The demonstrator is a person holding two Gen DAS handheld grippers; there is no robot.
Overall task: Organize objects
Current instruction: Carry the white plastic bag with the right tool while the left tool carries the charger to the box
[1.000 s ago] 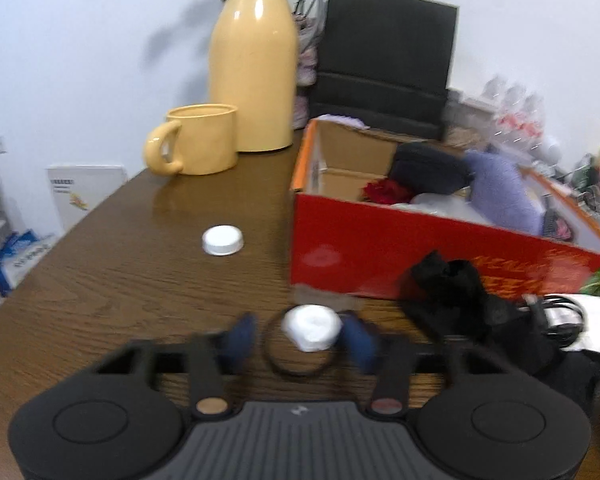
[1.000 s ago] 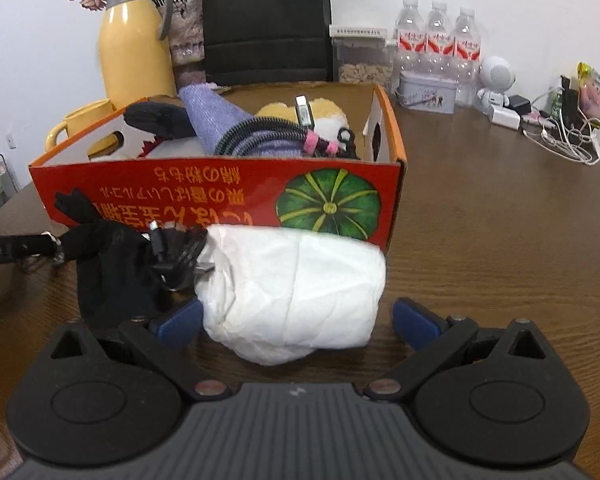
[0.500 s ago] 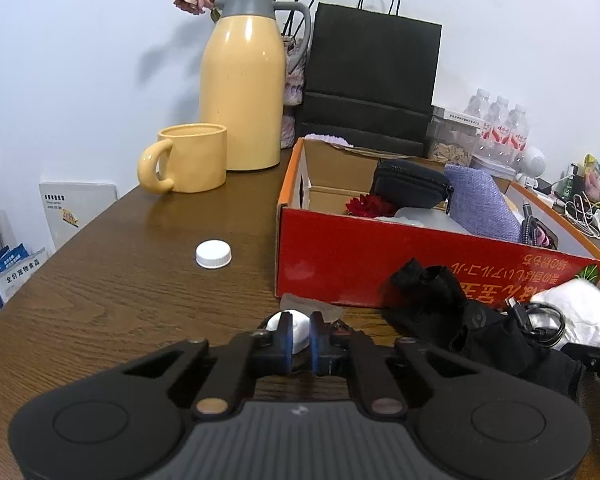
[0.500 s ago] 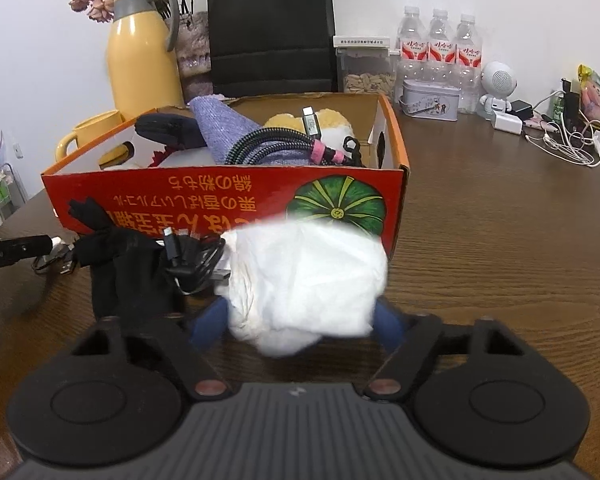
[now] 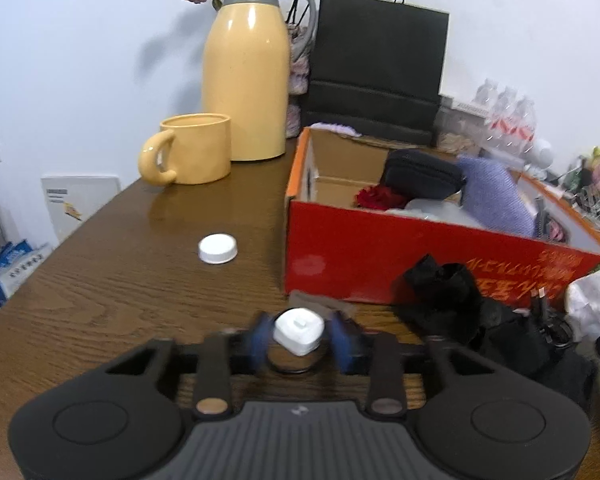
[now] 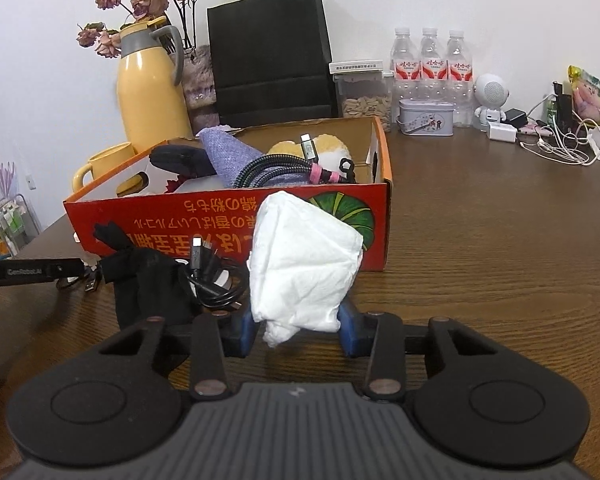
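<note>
A white tissue wad (image 6: 306, 258) is being clamped by the closing right claw (image 6: 298, 330), lifting into the red box (image 6: 236, 220) being called for next, while a white charger (image 5: 299, 330) sits between the opening left claw (image 5: 299, 338).

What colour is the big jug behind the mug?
The jug is yellow with a grey collar and handle; the left wrist view shows it best.
</note>
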